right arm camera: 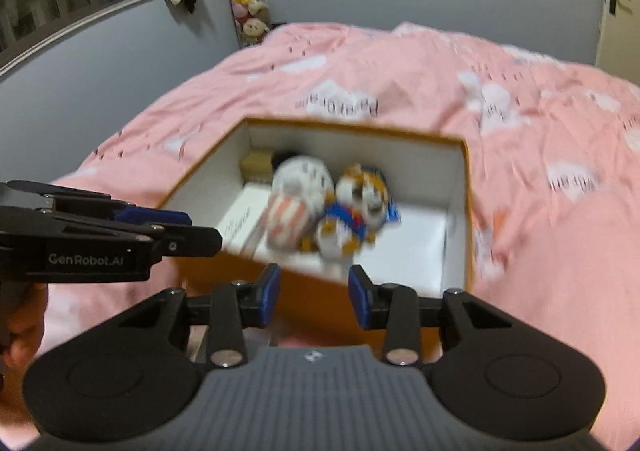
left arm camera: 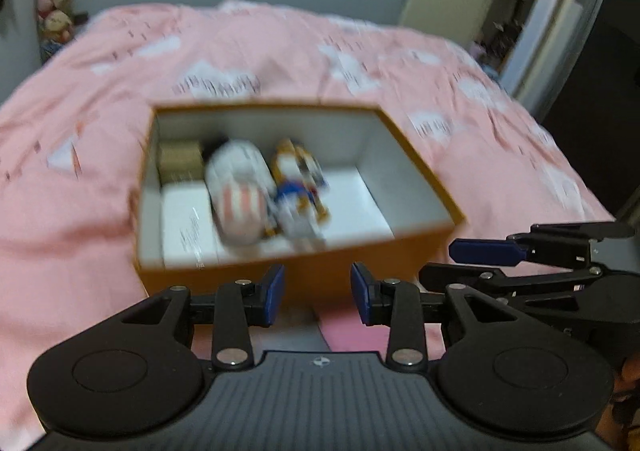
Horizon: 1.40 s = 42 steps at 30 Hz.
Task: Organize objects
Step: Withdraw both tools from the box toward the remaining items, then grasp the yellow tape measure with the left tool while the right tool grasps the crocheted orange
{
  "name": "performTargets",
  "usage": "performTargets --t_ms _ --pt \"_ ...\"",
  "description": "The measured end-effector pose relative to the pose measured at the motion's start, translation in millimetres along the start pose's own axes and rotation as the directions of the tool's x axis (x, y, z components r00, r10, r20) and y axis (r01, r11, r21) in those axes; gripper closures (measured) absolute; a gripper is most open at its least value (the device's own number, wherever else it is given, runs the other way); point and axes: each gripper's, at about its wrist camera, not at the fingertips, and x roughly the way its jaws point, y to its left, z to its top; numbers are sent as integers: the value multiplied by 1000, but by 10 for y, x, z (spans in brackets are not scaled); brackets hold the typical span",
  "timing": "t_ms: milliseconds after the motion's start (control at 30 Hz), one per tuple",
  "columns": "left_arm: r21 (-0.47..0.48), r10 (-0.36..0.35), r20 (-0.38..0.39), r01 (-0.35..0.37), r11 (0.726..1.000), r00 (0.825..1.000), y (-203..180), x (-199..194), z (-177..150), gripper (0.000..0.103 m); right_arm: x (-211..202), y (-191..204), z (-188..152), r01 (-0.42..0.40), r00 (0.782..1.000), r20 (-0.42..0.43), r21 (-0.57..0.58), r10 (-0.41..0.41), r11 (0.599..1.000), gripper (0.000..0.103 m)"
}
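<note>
Left wrist view: left gripper point(left arm camera: 317, 293) partly open, nothing between blue pads, just short of orange cardboard box with white lining point(left arm camera: 360, 271). Right gripper point(right arm camera: 314, 297) likewise partly open and empty, by the box's near wall. Box on pink cloud-print bed cover point(left arm camera: 100, 179), toward the bed's near edge. Inside, blurred: white plush with red-striped base point(left arm camera: 240, 191) touching orange-and-blue plush toy point(left arm camera: 298, 191); small tan box point(left arm camera: 180, 161) in far left corner.
</note>
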Motion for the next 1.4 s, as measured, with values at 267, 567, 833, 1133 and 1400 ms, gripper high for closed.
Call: performTargets --t_ms 267,567,833,1133,1400 --pt "50 -61 -299 80 996 952 -203 304 -522 69 -88 -23 -787 63 975 -218 119 -36 991 55" --pt "101 -75 -355 118 988 932 -311 402 -627 69 -3 -23 -1108 86 948 -318 154 -33 984 45" --pt "104 -109 -378 159 982 919 -349 461 -709 69 134 -80 -1205 83 926 -378 191 -5 978 43" --pt "134 -162 -345 219 966 925 -427 423 -664 69 110 -67 -1190 73 932 -361 181 -3 981 51" --pt "142 -185 -327 242 960 927 -456 444 -603 66 -29 -138 -1105 62 965 -264 210 -5 976 52"
